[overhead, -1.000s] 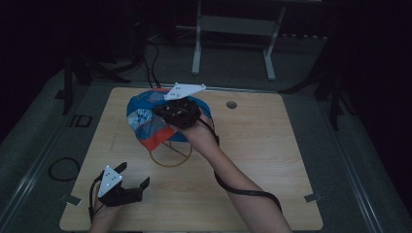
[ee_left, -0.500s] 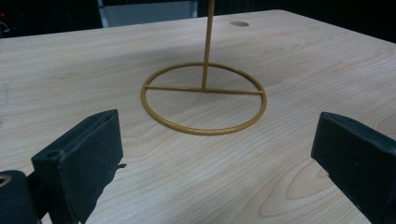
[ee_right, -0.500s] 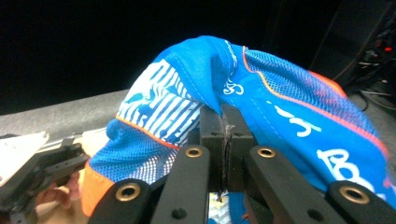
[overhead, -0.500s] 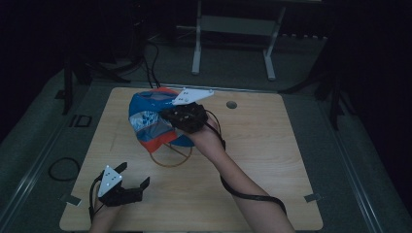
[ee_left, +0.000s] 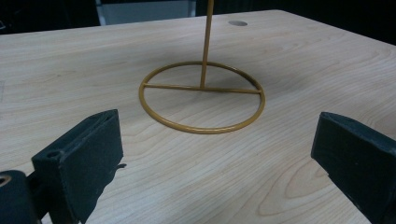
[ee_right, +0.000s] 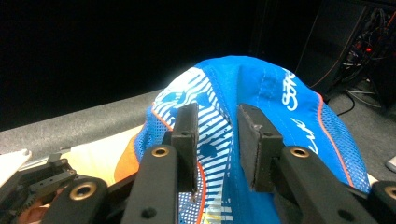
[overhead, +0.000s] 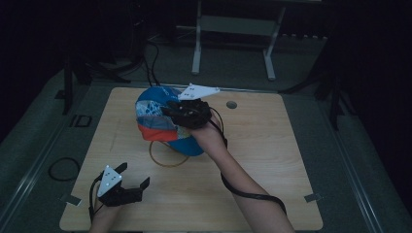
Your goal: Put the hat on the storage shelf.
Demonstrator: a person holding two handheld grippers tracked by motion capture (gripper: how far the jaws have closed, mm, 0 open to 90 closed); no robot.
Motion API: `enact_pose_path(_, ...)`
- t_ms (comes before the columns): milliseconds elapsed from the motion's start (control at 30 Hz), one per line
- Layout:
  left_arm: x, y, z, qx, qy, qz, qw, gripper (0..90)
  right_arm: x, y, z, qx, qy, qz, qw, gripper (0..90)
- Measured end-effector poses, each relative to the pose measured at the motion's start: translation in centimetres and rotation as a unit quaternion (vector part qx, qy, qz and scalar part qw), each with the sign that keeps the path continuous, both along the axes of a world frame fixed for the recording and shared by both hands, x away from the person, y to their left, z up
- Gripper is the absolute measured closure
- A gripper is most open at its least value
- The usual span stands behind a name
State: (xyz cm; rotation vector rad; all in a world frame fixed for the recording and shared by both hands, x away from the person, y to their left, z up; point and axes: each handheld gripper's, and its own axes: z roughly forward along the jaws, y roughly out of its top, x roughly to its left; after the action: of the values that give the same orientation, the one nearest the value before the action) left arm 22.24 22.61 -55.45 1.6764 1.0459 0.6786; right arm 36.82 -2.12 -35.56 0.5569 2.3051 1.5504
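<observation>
At the near left of the counter [overhead: 291,160] the left tool [overhead: 132,183] rests low with its jaws wide apart and nothing between them; in the left gripper view it looks across bare wood at the stand's ring base [ee_left: 201,97], which lies ahead of it and well apart from its pads. Moving right to the middle of the counter, the gold wire stand [overhead: 167,156] is upright with the blue, white and orange cap [overhead: 153,116] draped over its top, the crown leaning toward the far left and the ring base showing below its near edge. Further right, the right tool [overhead: 170,110] reaches in from the right and sits against the cap's crown. In the right gripper view its jaws have just been opening: they stand a little apart with a fold of the cap's [ee_right: 261,93] striped fabric in the gap, and the pads seem no longer to pinch it. By my judgement the hanging of the cap on the stand is all but done, since the cap appears to sit on the post by itself. What seems left is to draw the right tool back clear of the fabric without dragging the cap off or tipping the light stand.
</observation>
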Motion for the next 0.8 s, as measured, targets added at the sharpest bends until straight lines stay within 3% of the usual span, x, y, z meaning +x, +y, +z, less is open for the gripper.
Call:
enact_pose_path(167,0.0,0.0,0.0,0.0,0.001,0.0,1.0,2.7,0.0,-0.2,-0.1,0.002,0.002,0.002,1.0,65.7)
enact_pose_path(400,0.1,0.0,-0.1,0.0,0.002,0.0,1.0,2.7,-0.2,-0.9,0.1,0.011,-0.008,-0.014,0.9998,48.3)
enact_pose_path(633,0.1,0.1,-0.2,-0.002,0.003,0.002,1.0,2.6,-0.1,-2.3,0.2,0.018,-0.002,-0.012,0.9998,32.3)
enact_pose_path(800,0.1,0.0,-0.2,-0.004,0.003,0.001,1.0,2.6,0.2,-3.6,-0.2,0.023,0.013,0.001,0.9997,25.6)
